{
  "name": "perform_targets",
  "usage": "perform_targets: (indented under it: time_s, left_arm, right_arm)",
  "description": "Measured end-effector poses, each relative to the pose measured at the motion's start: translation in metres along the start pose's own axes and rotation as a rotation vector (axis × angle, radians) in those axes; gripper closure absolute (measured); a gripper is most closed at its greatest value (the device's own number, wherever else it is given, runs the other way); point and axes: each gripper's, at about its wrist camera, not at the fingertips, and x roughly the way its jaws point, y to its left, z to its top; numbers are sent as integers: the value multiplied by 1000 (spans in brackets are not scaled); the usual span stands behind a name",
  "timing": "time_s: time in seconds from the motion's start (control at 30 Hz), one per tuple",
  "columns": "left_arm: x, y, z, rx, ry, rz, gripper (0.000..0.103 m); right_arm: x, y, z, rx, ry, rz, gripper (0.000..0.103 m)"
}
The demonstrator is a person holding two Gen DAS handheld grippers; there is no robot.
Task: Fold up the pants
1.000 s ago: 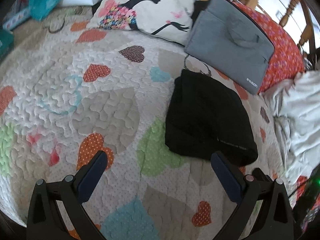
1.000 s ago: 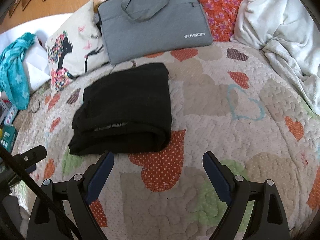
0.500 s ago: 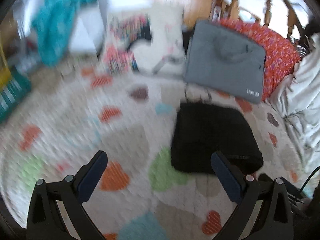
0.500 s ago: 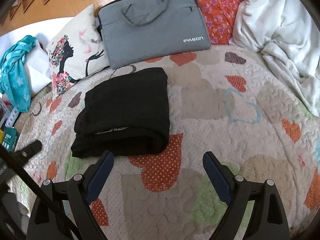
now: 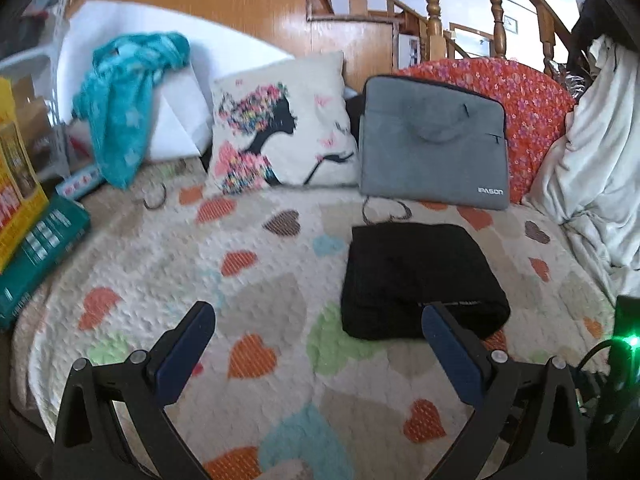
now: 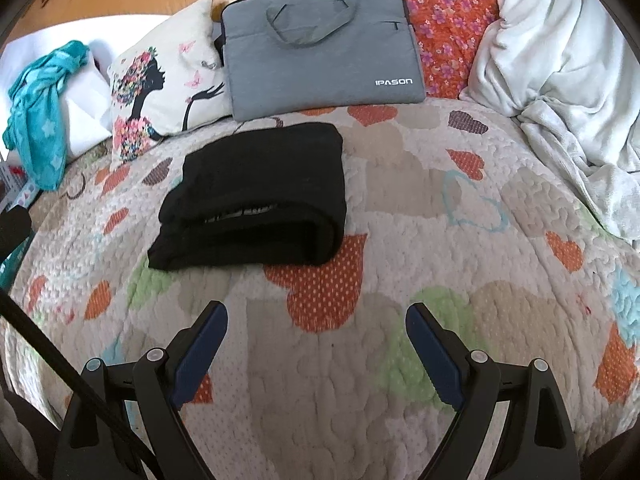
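Observation:
The black pants (image 5: 416, 276) lie folded into a compact stack on the heart-patterned quilt (image 5: 248, 280). In the right wrist view the pants (image 6: 260, 196) sit ahead and to the left, with the folded layers facing me. My left gripper (image 5: 316, 320) is open and empty above the quilt; its right finger overlaps the stack's near right corner in view, and I cannot tell if they touch. My right gripper (image 6: 316, 320) is open and empty, held back from the stack's near edge.
A grey laptop bag (image 5: 434, 152) leans on an orange floral cushion (image 5: 532, 100) behind the pants. A printed pillow (image 5: 280, 136), a teal cloth (image 5: 124, 92) and boxes (image 5: 36, 232) are at left. A white blanket (image 6: 560, 80) is heaped at right.
Both grippers have pulled back and tilted up from the folded pants, the left one most, so more of the room shows. The pants have not moved.

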Motion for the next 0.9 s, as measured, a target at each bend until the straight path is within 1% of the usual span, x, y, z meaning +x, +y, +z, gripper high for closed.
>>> perform_targets:
  time_s: [0.07,0.33,0.6,0.9]
  left_arm:
    - [5,2,-1,-20,31,-19,0]
    - [16,4,-4,-40,80,-31,0]
    - [21,-3,-7,-18,98,-43,0]
    - [24,-2,-8,-21,115,-52,0]
  right_arm:
    - [3,3,-3,-13,12,-1,9]
    - [12,11,-7,-58,32,-4,9]
    - [17,8,-7,-45,46,-2,9]
    - [17,7,-7,-46,48,0,9]
